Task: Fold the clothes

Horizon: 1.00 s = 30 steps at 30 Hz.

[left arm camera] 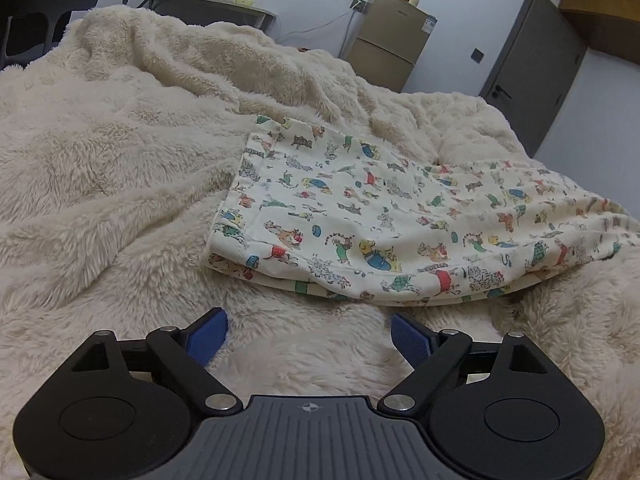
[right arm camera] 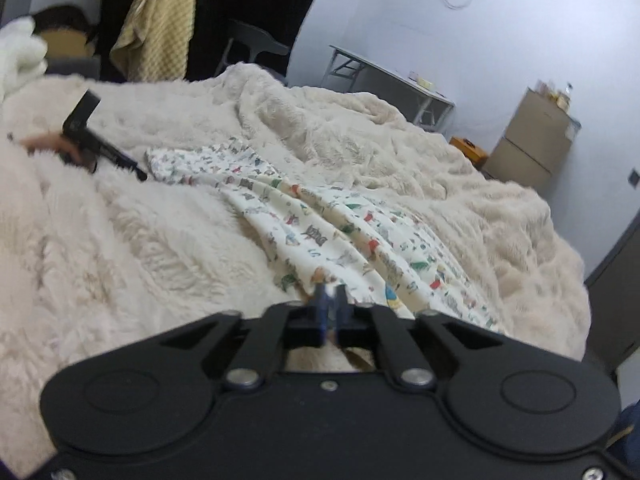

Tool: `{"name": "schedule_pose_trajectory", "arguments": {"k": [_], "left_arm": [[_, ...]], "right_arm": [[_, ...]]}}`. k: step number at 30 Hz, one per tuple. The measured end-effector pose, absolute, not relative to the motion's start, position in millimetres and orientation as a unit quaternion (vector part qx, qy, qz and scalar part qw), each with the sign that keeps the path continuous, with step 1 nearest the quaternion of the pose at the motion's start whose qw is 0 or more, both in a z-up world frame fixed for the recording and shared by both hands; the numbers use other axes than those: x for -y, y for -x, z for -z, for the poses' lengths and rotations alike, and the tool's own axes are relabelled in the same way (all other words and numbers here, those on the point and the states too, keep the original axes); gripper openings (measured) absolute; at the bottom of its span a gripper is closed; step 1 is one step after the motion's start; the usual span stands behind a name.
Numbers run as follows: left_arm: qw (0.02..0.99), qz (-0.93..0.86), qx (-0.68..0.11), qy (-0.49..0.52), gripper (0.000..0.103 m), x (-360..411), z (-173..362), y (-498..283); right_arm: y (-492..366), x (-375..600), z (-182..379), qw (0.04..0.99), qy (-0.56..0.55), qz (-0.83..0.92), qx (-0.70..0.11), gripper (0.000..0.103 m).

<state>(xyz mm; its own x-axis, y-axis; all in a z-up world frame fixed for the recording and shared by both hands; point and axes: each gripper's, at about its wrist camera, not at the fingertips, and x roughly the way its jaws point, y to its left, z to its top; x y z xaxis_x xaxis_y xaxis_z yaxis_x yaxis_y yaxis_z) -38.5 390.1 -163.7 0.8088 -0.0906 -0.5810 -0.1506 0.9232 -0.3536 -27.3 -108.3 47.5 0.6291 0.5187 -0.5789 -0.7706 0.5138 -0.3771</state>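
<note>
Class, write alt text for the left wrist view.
A printed garment lies folded on a fluffy cream blanket. The left tongs are open just short of its near edge, holding nothing.

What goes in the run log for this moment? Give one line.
left gripper: open, empty, short of printed garment | right gripper: nearly closed at garment edge, grip unclear | blanket: underneath

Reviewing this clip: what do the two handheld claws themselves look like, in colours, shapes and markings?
The left claw is matte black, with two rounded disc housings, silver pivot rivets, angled link arms and blue ridged pads. Its grey ribbed centre plate carries a small crosshair mark. The right claw has the same black build with blue on its fingers. No cables show; nothing worn is clearly visible.
</note>
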Motion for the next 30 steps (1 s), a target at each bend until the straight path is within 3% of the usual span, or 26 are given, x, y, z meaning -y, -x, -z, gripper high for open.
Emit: {"name": "schedule_pose_trajectory", "arguments": {"k": [2,6,7,8,12,16,19,21,24,26,28,30], "left_arm": [[0.931,-0.017,-0.309,0.195,0.085,-389,163,38],[0.931,-0.017,-0.311,0.191,0.085,-388,163,37],[0.931,-0.017,-0.311,0.191,0.085,-388,163,37],[0.931,-0.016,-0.311,0.191,0.085,-389,164,37],[0.93,-0.013,-0.31,0.195,0.085,-390,163,38],[0.928,0.002,-0.299,0.222,0.085,-397,162,40],[0.925,0.025,-0.282,0.255,0.085,-405,160,44],[0.921,0.046,-0.26,0.285,0.085,-412,155,49],[0.921,0.062,-0.216,0.319,0.085,-425,136,54],[0.922,0.055,-0.188,0.333,0.085,-433,112,40],[0.93,0.054,-0.188,0.311,0.087,-430,90,14],[0.935,0.063,-0.202,0.285,0.088,-420,68,-25]], "right_arm": [[25,102,-42,0.843,0.321,-0.382,-0.202,0.045],[8,91,-34,0.846,0.329,-0.354,-0.223,0.043],[3,89,-32,0.845,0.329,-0.352,-0.232,0.029],[0,87,-32,0.842,0.329,-0.355,-0.24,0.007],[-4,85,-46,0.83,0.333,-0.371,-0.252,0.005],[20,110,-112,0.841,0.307,-0.394,-0.209,0.005],[32,111,-96,0.801,0.344,-0.424,-0.247,0.006],[38,104,-64,0.747,0.378,-0.458,-0.298,0.015],[32,109,-67,0.732,0.369,-0.491,-0.294,0.027],[8,122,-91,0.737,0.305,-0.528,-0.294,0.059],[-22,136,-112,0.743,0.246,-0.554,-0.284,0.078],[-78,145,-120,0.763,0.214,-0.546,-0.272,0.078]]}}
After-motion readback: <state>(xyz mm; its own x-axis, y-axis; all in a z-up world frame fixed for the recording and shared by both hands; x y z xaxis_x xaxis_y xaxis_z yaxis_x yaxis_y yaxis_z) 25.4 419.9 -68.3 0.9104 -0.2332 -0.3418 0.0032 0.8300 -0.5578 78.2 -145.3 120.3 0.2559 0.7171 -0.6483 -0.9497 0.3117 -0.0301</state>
